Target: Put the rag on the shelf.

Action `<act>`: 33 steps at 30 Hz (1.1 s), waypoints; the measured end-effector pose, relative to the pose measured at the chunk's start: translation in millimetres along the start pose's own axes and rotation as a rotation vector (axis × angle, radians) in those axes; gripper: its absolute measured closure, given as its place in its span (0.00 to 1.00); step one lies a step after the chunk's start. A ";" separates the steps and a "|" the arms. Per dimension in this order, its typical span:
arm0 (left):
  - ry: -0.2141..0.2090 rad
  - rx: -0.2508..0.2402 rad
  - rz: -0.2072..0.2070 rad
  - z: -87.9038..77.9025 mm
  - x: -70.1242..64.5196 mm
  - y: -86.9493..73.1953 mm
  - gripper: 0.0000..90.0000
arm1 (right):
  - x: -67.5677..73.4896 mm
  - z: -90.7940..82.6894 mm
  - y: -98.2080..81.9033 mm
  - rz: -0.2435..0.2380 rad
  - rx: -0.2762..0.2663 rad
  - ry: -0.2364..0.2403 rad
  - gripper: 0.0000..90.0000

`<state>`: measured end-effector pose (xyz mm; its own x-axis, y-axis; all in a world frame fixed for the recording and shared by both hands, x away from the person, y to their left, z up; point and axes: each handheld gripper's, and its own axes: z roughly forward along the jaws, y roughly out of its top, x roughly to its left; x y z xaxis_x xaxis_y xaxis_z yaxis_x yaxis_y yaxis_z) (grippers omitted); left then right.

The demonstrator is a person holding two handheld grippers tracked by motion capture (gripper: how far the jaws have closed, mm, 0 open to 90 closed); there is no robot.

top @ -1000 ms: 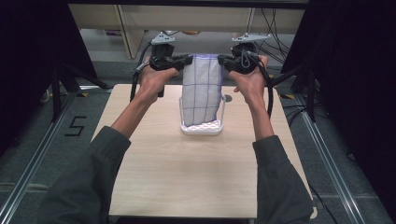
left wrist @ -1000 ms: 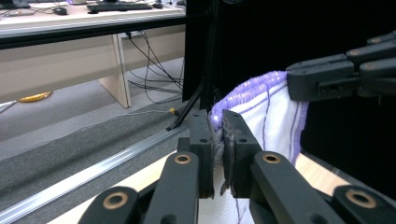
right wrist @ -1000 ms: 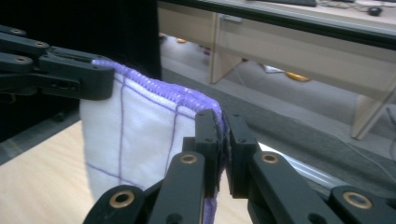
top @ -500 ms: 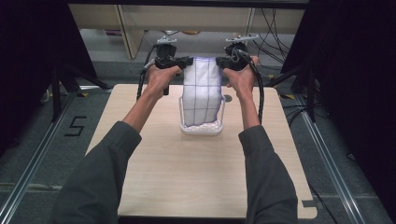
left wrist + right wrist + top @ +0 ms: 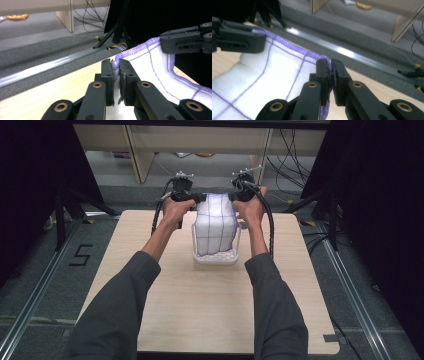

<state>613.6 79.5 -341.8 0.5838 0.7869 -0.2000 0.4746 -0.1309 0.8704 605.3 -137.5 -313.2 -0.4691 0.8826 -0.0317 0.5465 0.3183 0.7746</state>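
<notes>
Cloth: white cloth (image 5: 215,225) with purple grid lines and a purple stitched hem, held up by its top edge over the far middle of the table (image 5: 150,320), toward 12 o'clock from the person; its lower end hangs into the basket.
Basket: small white perforated basket (image 5: 216,257) on the tabletop directly under the cloth; the cloth's bottom rests inside it, the upper part stands well above the rim.
Left gripper: left gripper (image 5: 116,67) clenched on the cloth's hem corner, at about 10 o'clock of the cloth in the high view; only a thin strip of hem sits between the jaws.
Right gripper: right gripper (image 5: 330,68) clenched on the opposite hem corner, at about 2 o'clock of the cloth; the bite is equally shallow, on the purple edge.
Tension: the top hem runs nearly straight between the two grippers.
Risk 1: hem slips out of one jaw pair, likely if the hands spread further; the cloth would then swing from a single corner.
Risk 2: the light basket tips or drags if the cloth snags its wall while being raised or lowered.
Risk 3: uneven hand height would let the cloth bunch to one side and spill over the rim.
Unknown: grip depth behind the jaw tips cannot be judged.
</notes>
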 end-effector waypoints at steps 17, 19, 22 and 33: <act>-0.009 0.107 -0.035 2.2 5.7 -13.6 0.72 | -7.9 19.3 -20.2 0.047 0.093 -0.009 0.74; -0.012 0.101 -0.037 -3.5 8.6 -12.3 0.69 | -10.4 14.9 -19.3 0.055 0.078 -0.002 0.70; -0.011 0.098 -0.032 -13.7 12.9 -11.1 0.66 | -13.7 7.2 -17.8 0.064 0.065 0.000 0.66; -0.023 0.081 -0.039 -62.6 33.8 -21.7 0.55 | -19.6 -23.4 -25.2 0.077 -0.002 0.024 0.55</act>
<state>581.8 146.7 -339.3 0.5785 0.7782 -0.2445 0.5487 -0.1496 0.8225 584.5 -170.9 -317.4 -0.4418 0.8961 0.0430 0.5802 0.2489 0.7755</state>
